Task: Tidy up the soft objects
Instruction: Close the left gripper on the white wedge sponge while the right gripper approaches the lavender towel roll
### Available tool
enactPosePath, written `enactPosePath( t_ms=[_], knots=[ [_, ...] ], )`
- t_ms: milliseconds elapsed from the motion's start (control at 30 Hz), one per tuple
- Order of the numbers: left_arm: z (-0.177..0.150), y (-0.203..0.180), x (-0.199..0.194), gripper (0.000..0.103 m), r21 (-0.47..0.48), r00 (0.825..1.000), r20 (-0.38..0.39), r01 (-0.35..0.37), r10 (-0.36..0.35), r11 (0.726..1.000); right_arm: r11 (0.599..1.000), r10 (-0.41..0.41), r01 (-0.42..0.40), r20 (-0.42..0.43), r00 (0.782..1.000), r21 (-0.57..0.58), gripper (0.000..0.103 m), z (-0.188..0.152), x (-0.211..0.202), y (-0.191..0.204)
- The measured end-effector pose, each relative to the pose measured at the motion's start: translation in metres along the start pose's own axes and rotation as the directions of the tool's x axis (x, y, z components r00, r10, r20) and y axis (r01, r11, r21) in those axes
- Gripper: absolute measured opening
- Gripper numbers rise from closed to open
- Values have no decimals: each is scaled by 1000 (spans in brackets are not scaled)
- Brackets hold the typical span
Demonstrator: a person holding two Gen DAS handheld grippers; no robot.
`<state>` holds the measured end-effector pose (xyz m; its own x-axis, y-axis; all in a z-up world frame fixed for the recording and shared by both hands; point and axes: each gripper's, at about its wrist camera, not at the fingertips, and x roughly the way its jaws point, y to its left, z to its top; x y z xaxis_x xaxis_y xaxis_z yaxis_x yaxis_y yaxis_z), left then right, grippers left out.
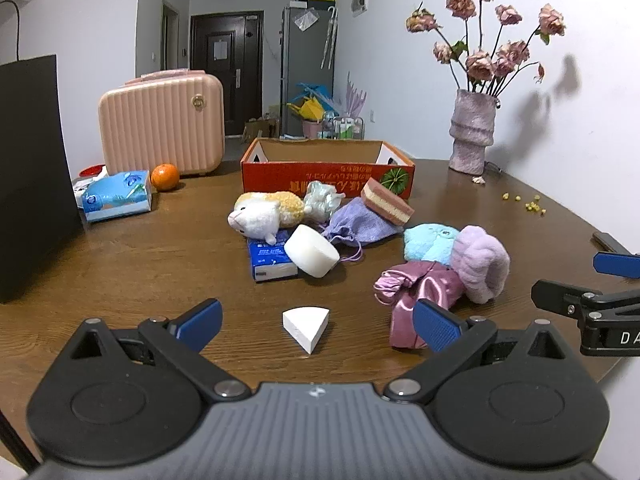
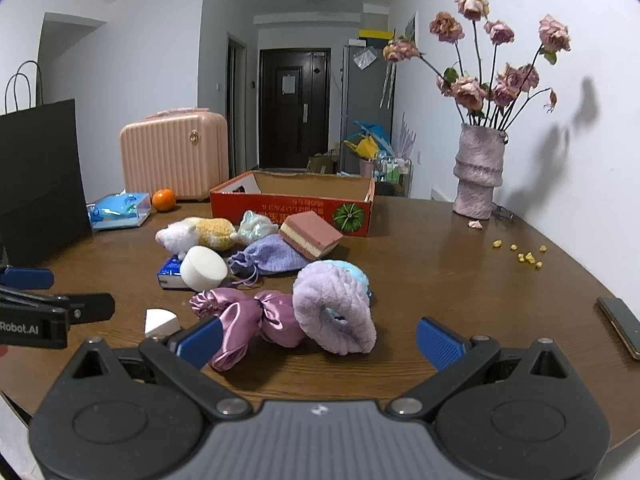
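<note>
Now, left gripper (image 1: 318,326): jaws spread wide, nothing between them, low centre of the left wrist view.
Right gripper (image 2: 318,340): jaws also wide apart and empty, low centre of the right wrist view.
White wedge sponge (image 1: 306,323): lies alone on the wooden table (image 1: 140,256), centre bottom, between the left gripper's blue pads.
Soft pile: mid-frame; round white sponge (image 1: 312,251) leans on a blue tissue pack (image 1: 269,262), with a plush toy (image 1: 264,211) and lilac pouch (image 1: 360,224) behind.
Pink satin cloth (image 2: 248,320): lower centre of the right view, touching the purple fuzzy item (image 2: 334,306).
Orange cardboard box (image 1: 328,172): open, centre, behind the pile.
</note>
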<state>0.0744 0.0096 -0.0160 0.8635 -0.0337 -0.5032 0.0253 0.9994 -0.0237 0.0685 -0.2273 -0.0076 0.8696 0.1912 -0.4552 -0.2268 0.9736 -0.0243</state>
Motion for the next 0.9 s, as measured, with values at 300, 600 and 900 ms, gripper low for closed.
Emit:
enactPosePath(
  t_ms=[300,600,900],
  knots=[
    [-2,6,36,103,4,998,-65,-16,16,1000,1000,9,-9,-37,999,-7,103,2,29,1],
    [-8,7,74,103,34,993,-115,-28,32,999,1000,19,-19,-83,996,-1,103,1,58,0],
    [-10,5,102,77,44,988,-152,-10,17,999,1000,21,-20,-116,993,10,103,1,77,-4]
  ],
)
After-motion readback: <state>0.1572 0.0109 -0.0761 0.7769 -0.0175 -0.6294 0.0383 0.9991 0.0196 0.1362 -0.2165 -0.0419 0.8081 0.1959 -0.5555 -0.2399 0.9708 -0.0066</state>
